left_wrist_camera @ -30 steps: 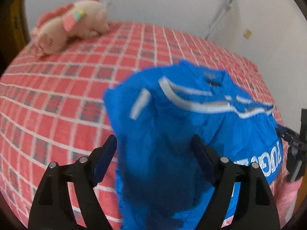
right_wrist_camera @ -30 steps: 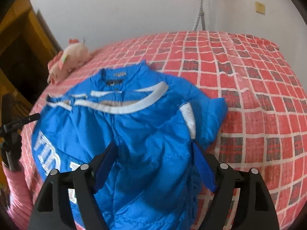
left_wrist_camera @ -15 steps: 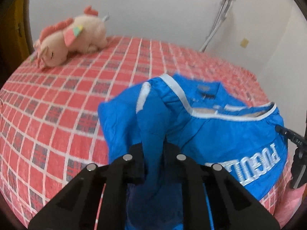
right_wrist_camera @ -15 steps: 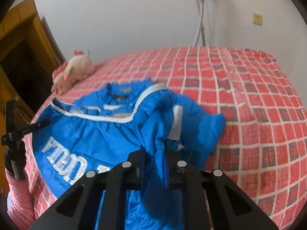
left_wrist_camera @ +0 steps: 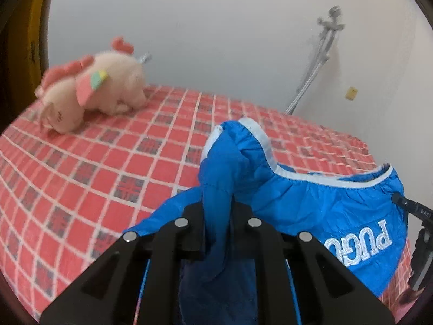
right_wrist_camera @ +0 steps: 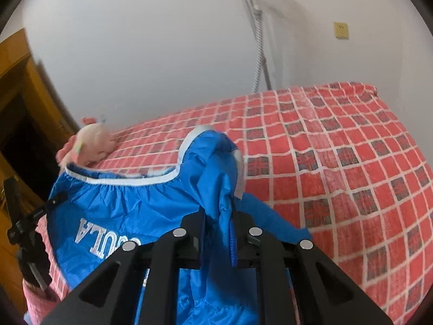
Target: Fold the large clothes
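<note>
Jacket (left_wrist_camera: 338,211), blue, padded, white trim, white lettering on one panel: we catalogue it as held at two points. Left claw (left_wrist_camera: 217,233) is pinched tight on a bunched fold of the blue fabric, which rises between its fingers and hangs below them. Right claw (right_wrist_camera: 219,233) is likewise closed on a gathered fold at the opposite side. Each claw shows at the edge of the other's view, so we judge the garment stretched between them.

Location: raised above the near part of the bed (left_wrist_camera: 89,162), which wears a red checked cover; whether the lower part hangs free or touches the cover we cannot tell.

Progress, in our judgement: early. Both grips are secured and the cloth is lifted. No finished, flat fold is visible; the lay-down, the folds and the smoothing remain.

Orientation: long axis runs side to side, claw to claw, across the near edge of the bed. White elastic hem uppermost, facing the far wall; lettering reads upside down in the left view.

Also present: pink plush toy (left_wrist_camera: 92,94) at the far corner of the bed, well apart from the garment.
</note>
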Demonstrator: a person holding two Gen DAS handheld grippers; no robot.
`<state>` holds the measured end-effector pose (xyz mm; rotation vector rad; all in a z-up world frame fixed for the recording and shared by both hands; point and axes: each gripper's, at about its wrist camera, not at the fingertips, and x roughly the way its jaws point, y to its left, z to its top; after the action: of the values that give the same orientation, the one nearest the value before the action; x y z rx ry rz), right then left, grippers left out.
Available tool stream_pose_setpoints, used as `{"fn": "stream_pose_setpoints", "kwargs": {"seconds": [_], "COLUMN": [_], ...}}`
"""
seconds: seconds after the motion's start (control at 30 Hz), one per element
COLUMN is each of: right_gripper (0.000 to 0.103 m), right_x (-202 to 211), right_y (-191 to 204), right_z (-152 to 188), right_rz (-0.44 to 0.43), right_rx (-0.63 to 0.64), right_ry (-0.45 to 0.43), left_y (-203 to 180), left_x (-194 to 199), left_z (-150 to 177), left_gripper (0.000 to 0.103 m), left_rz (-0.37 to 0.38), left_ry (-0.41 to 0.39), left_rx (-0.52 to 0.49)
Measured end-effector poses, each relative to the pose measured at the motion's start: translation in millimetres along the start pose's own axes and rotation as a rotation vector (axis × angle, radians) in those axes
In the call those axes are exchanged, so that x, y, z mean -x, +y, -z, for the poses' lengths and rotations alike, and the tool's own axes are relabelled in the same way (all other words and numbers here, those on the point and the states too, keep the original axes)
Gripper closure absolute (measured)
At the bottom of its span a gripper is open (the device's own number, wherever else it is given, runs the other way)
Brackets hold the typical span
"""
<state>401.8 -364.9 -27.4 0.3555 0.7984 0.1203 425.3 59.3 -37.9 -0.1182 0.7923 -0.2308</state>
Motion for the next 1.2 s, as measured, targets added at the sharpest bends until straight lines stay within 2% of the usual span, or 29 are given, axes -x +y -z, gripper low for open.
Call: {"fn": "stream_pose_setpoints", "kwargs": {"seconds": [0.07, 0.13, 0.17, 0.27, 0.43, 0.5, 0.53, 0.57, 0.63, 0.77, 0.87, 0.97, 1.13, 1.2], "right_gripper": [0.090, 0.089, 0.086, 0.082, 0.079, 0.073, 0.064, 0.061, 0.061, 0.061, 0.061, 0.061, 0.061, 0.061], "right_x": [-21.8, -45.0, -53.3, -65.8, -61.2, -48.8, -40.4, -25.3, 0.4, 17.6, 5.2, -16.1, -51.4, -59.7], "right_y": [-10.8, -19.6, -23.2, -29.7, -27.6, -25.6, -23.6, -20.3, -6.8, 32.2, 62.3, 79.5, 80.3, 76.1], "right_z": [6.0, 17.9, 22.4, 31.2, 39.5, 37.4, 34.2, 30.4, 28.1, 35.5, 51.0, 61.8, 77.6, 80.7], "right_rz": [0.037, 0.049, 0.050, 0.045, 0.072, 0.090, 0.106, 0.125, 0.128, 0.142, 0.146, 0.168, 0.171, 0.155], "right_rx": [-0.026, -0.036, -0.042, -0.055, -0.039, -0.044, -0.047, -0.047, -0.019, 0.059, 0.122, 0.163, 0.191, 0.185], "right_ry": [0.029, 0.073, 0.094, 0.112, 0.090, 0.066, 0.046, 0.001, -0.067, -0.097, -0.075, -0.053, 0.012, 0.030], "left_y": [9.6, 20.8, 30.1, 45.0, 42.5, 41.2, 40.5, 41.1, 37.3, 1.5, -31.9, -62.4, -71.2, -69.0], "left_x": [-32.3, -54.3, -64.9, -70.4, -69.6, -59.4, -52.1, -48.0, -23.5, 17.0, 20.5, 5.3, -30.0, -37.1], "left_z": [5.2, 14.0, 17.1, 19.1, 25.1, 26.1, 24.9, 20.8, 12.6, 14.8, 33.3, 59.6, 85.8, 88.7], "left_gripper": [0.090, 0.084, 0.081, 0.078, 0.075, 0.072, 0.066, 0.064, 0.064, 0.062, 0.059, 0.058, 0.056, 0.056], "left_rz": [-0.018, -0.020, 0.010, 0.075, 0.056, 0.037, 0.011, -0.009, -0.021, -0.035, -0.057, -0.081, -0.094, -0.095], "left_ry": [0.060, 0.125, 0.164, 0.180, 0.164, 0.151, 0.142, 0.130, 0.059, -0.035, -0.039, -0.033, 0.015, 0.038], "left_rx": [0.033, 0.060, 0.094, 0.159, 0.126, 0.114, 0.103, 0.098, 0.092, 0.044, -0.018, -0.090, -0.182, -0.186]}}
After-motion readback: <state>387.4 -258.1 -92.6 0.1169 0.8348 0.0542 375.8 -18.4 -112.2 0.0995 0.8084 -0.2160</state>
